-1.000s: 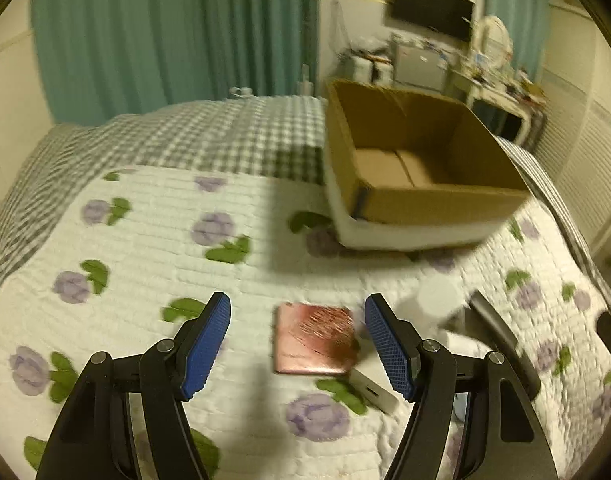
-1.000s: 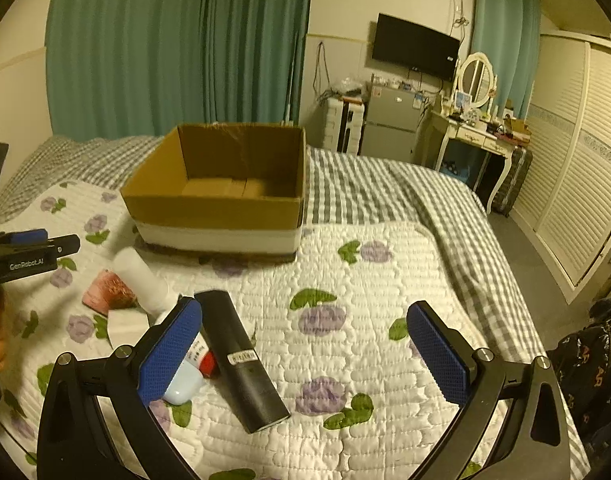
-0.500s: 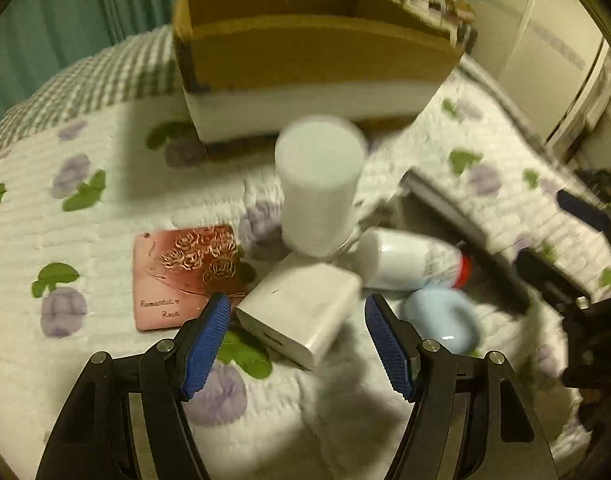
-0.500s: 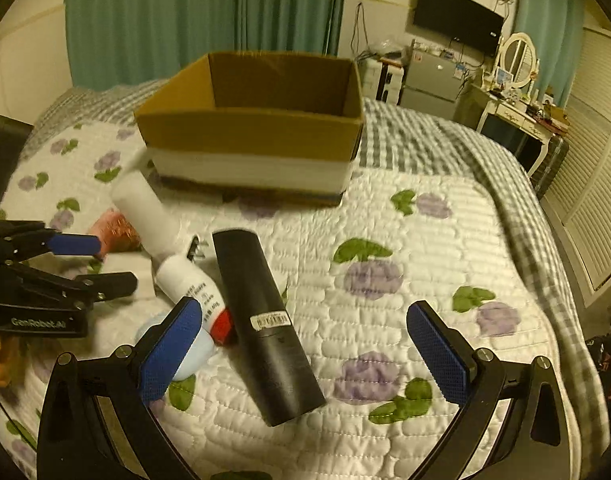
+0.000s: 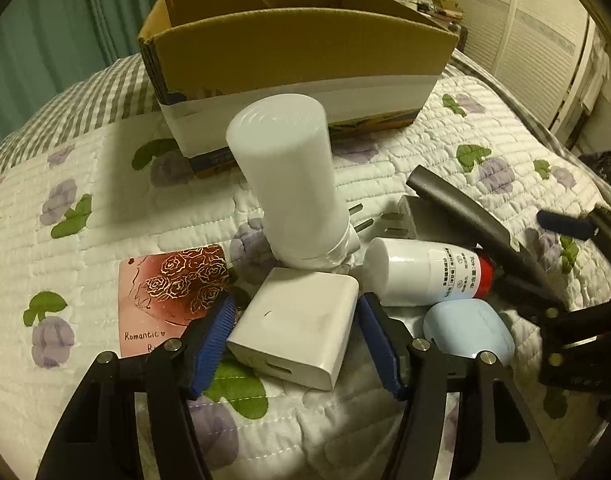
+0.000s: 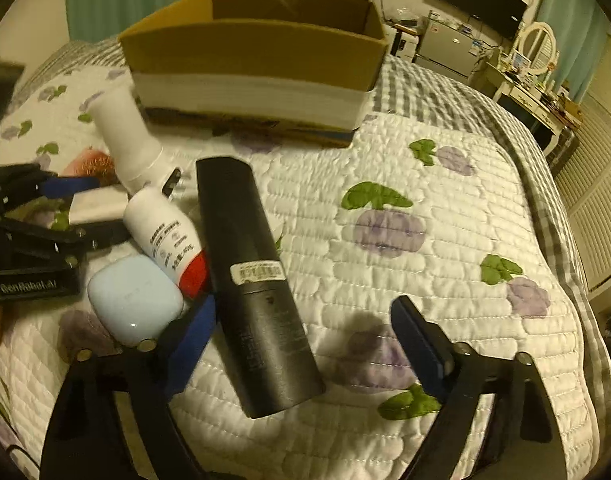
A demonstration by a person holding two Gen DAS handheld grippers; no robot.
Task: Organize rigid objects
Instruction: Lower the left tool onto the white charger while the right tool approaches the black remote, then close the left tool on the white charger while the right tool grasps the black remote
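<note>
- The quilted bedspread (image 6: 425, 240), white with purple flowers and green leaves, fills most of both views.
- An open cardboard box (image 5: 297, 44) sits at the upper centre of each view, with a white band round its lower wall.
- A black cylinder (image 6: 253, 276) lies lengthwise at the centre of the right wrist view, a label midway along it.
- A tall white bottle (image 5: 293, 176) leans at the centre of the left wrist view, just in front of the box.
- The right gripper (image 6: 301, 344) has its jaws wide apart on either side of the black cylinder's near end.
- The left gripper (image 5: 295, 340) has its jaws apart, flanking a white charger block (image 5: 297, 328) at lower centre; contact with it is unclear.
- A pink rose card (image 5: 169, 296) lies flat at left of the block.
- A small white bottle with a red cap (image 5: 425, 272) lies on its side at right of centre.
- A pale blue case (image 5: 469, 332) rests below that bottle, touching it.
</note>
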